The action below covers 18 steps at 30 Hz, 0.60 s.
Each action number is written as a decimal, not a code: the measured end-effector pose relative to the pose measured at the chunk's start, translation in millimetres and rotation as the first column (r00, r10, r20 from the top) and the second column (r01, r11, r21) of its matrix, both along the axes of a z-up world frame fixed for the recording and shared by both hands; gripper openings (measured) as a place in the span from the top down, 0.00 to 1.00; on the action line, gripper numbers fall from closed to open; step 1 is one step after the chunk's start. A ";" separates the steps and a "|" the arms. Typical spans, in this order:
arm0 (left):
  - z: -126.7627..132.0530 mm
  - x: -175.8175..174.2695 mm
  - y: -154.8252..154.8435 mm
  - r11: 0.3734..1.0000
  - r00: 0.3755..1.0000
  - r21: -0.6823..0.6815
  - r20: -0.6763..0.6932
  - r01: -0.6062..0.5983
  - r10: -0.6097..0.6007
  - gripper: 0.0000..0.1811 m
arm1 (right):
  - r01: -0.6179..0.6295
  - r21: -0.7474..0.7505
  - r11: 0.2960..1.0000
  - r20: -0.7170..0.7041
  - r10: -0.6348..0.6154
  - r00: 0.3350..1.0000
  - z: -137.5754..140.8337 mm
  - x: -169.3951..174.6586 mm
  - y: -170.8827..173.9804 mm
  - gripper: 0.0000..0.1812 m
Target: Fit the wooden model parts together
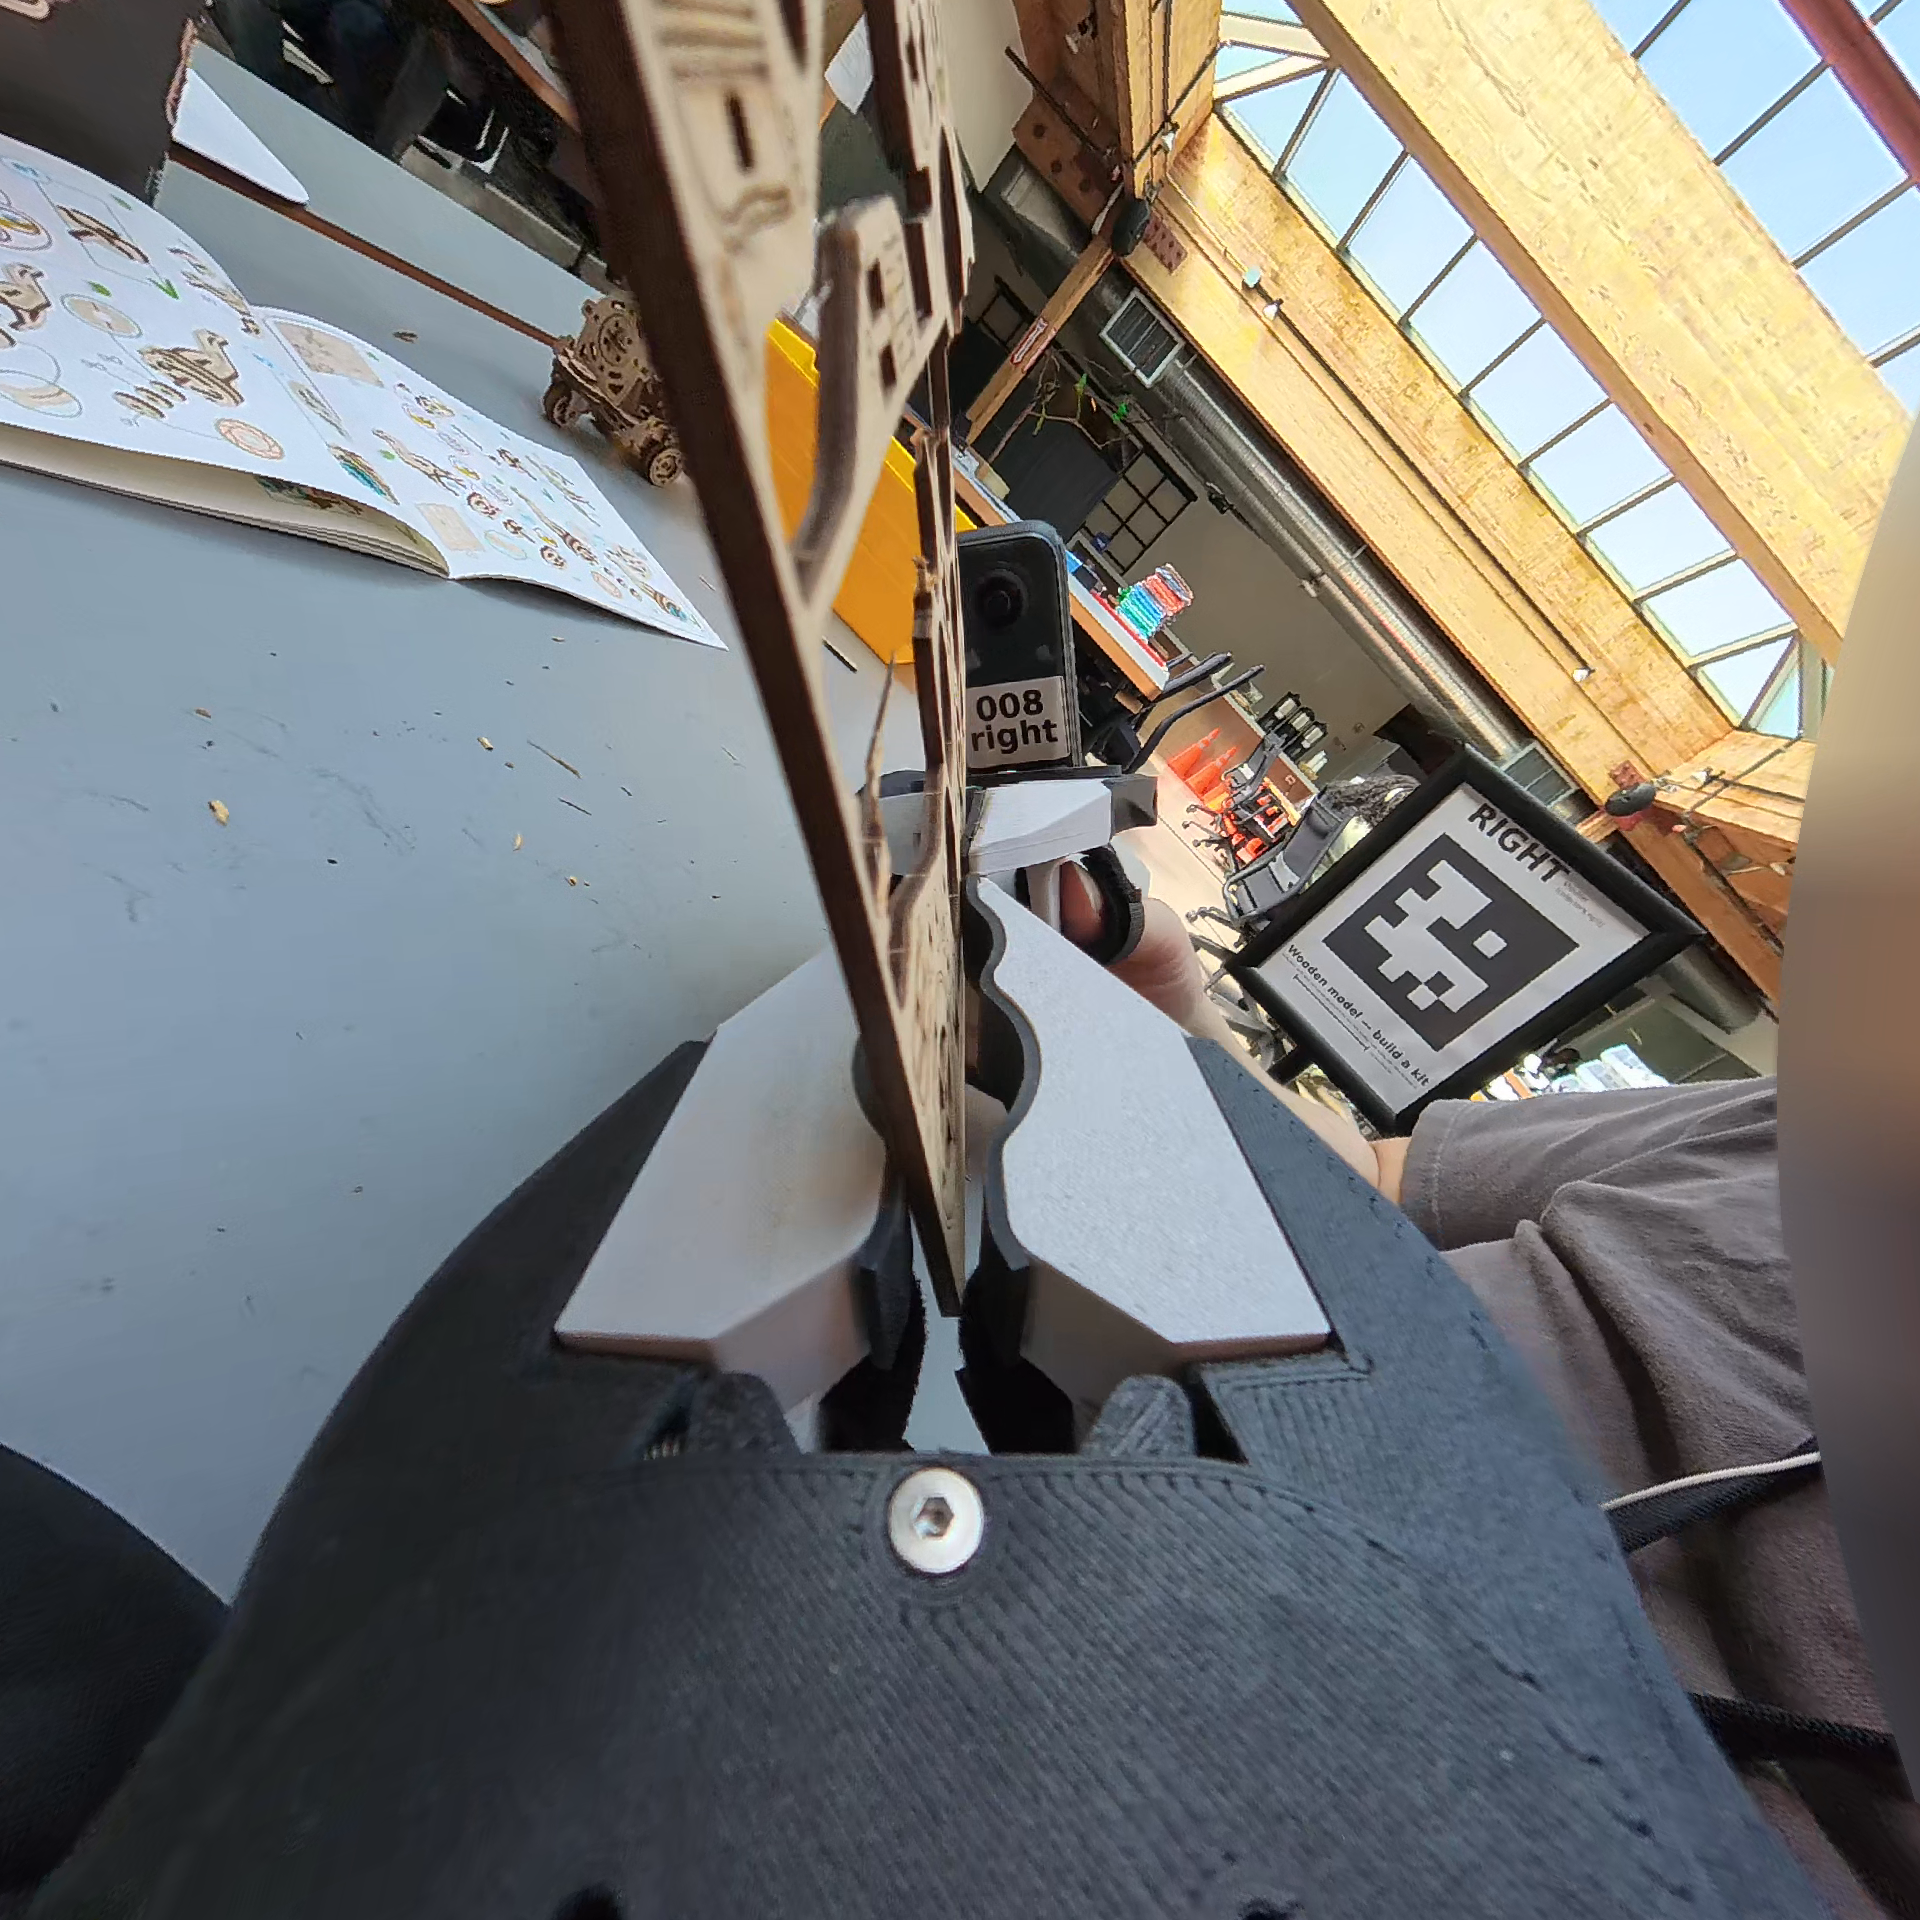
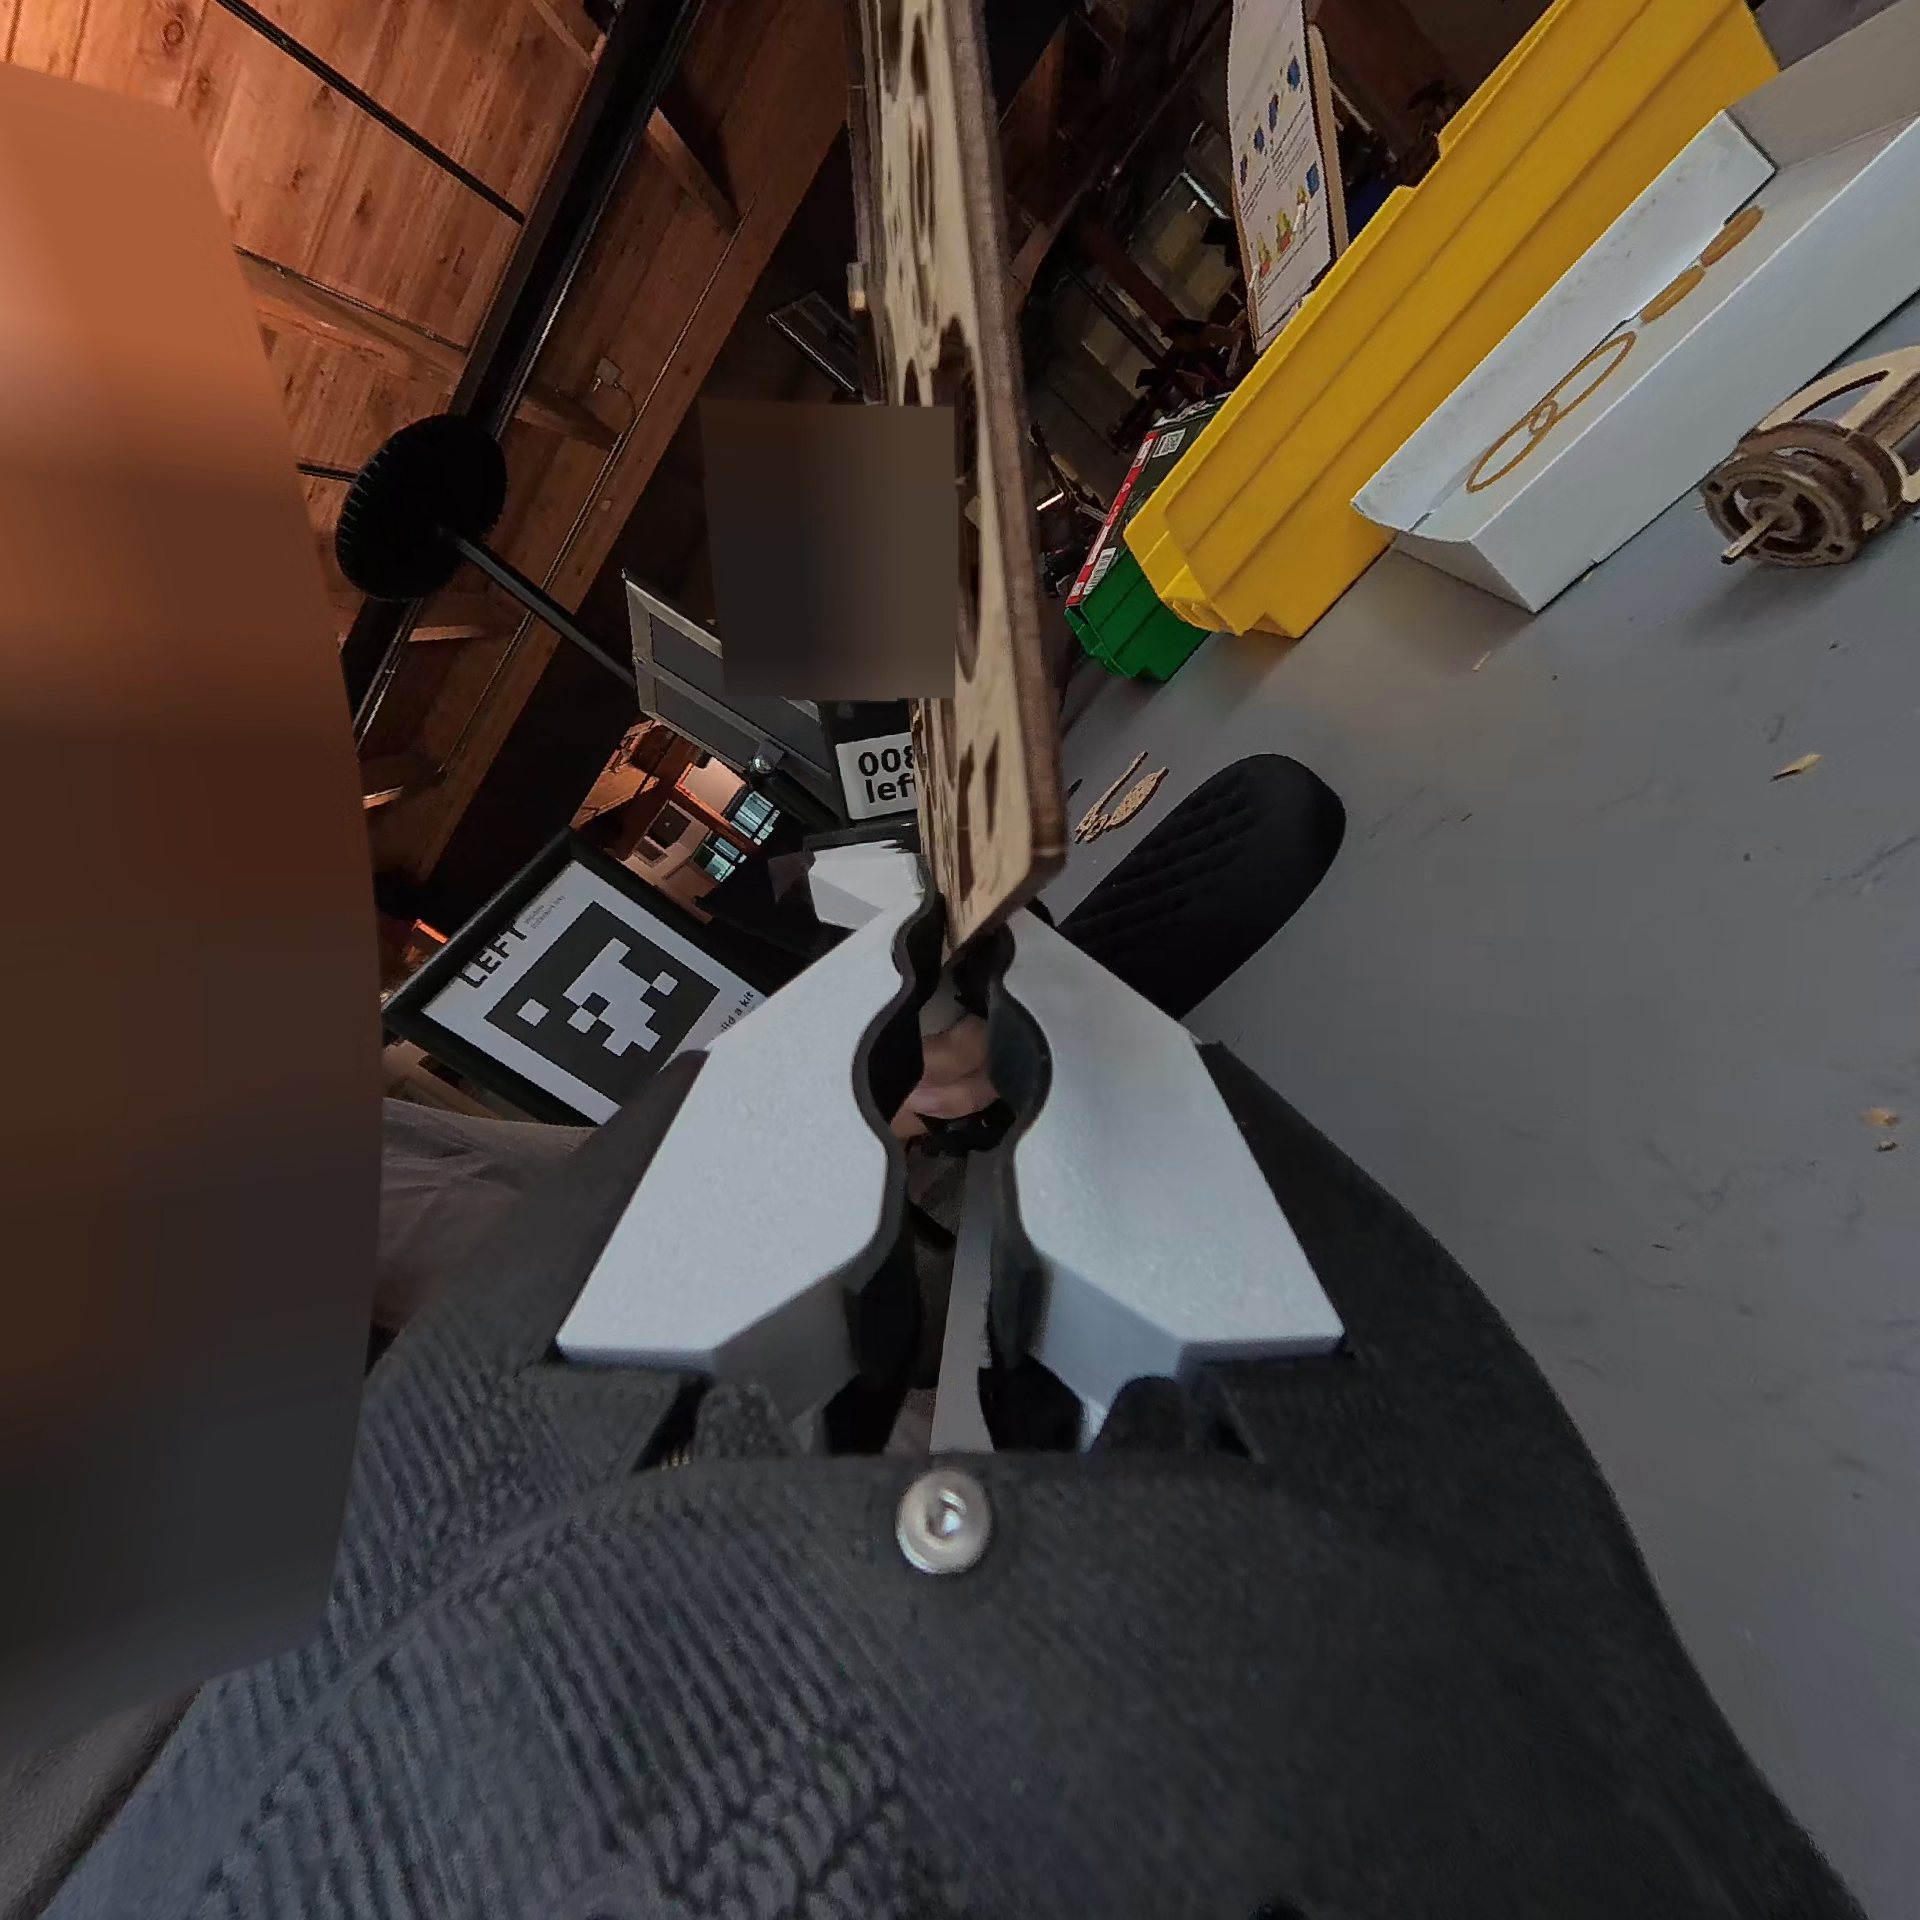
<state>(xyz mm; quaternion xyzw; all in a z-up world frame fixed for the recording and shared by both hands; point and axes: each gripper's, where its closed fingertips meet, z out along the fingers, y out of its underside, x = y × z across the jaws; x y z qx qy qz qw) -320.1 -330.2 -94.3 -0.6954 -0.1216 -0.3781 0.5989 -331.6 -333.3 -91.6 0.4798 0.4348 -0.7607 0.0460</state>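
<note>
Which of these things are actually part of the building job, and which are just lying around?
In use: wooden parts sheet, left tool, right tool, instruction booklet, half-built wooden model.

Lying about: yellow bins, white box, green bin.

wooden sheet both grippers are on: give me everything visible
The wooden sheet is a thin, pale plywood panel with dark, burnt-looking laser-cut edges, part outlines and empty cut-outs. It is held edge-on, off the grey table, running up out of frame. The left gripper is shut on one edge; the right gripper is shut on a corner. Loose splinters hang from the cut edge in the left wrist view.
</note>
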 end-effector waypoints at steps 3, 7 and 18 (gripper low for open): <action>1.6 0.7 0.2 1.000 1.000 -0.001 -0.024 -0.005 0.005 0.99 | -0.005 0.007 1.000 -0.006 0.005 1.000 1.5 0.6 0.5 0.98; 1.5 0.0 -0.1 1.000 1.000 -0.004 -0.021 -0.006 0.006 0.99 | -0.013 0.001 1.000 -0.006 0.013 1.000 1.8 0.0 0.0 0.98; 0.0 -1.1 -0.8 1.000 1.000 -0.006 -0.013 -0.011 0.011 1.00 | -0.029 -0.008 1.000 0.003 0.029 1.000 0.6 -0.6 0.9 0.99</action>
